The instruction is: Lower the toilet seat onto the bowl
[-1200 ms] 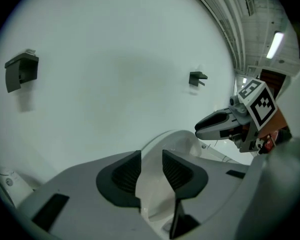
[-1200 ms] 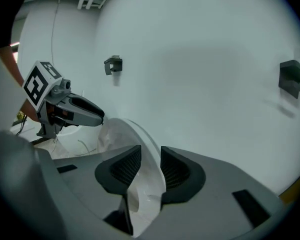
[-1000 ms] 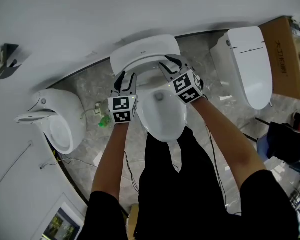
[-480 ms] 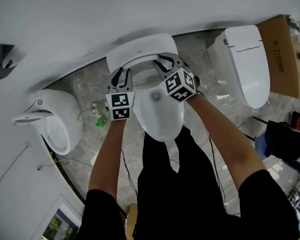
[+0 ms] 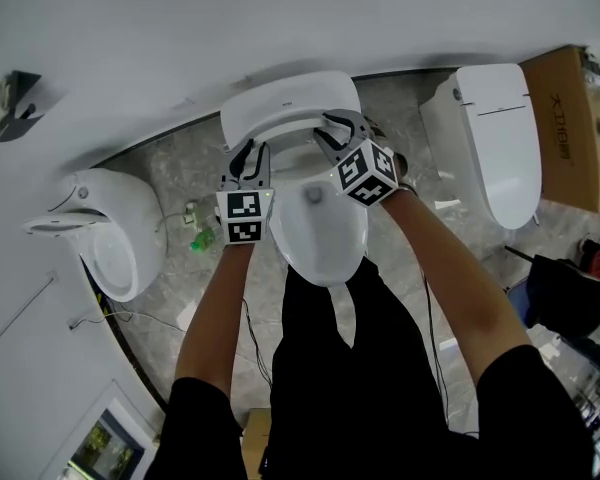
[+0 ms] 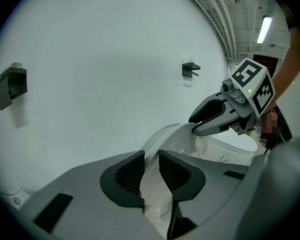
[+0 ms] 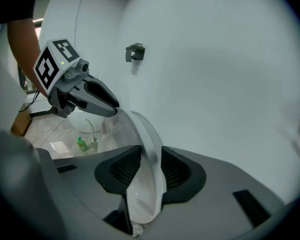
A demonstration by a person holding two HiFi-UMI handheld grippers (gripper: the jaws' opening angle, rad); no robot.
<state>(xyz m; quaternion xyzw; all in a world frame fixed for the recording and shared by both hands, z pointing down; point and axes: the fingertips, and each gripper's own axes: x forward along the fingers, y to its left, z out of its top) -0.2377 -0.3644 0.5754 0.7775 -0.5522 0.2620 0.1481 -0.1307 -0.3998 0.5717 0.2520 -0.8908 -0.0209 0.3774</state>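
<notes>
The white toilet seat stands raised against the wall above its bowl. My left gripper is at the seat's left rim and my right gripper at its right rim. In the left gripper view the jaws have just been closing, and the seat's edge fills the gap between the pads. In the right gripper view the jaws have just been opening. There the seat's rim still sits between both pads and touches them.
Another toilet stands to the left and a closed one to the right. Beside that one is a cardboard box. A green bottle lies on the marble floor left of the bowl. The person's legs stand right in front of the bowl.
Both grippers stay at the raised seat. The left jaws have narrowed onto the rim and the right gripper has rolled a little. The seat has not come down.
</notes>
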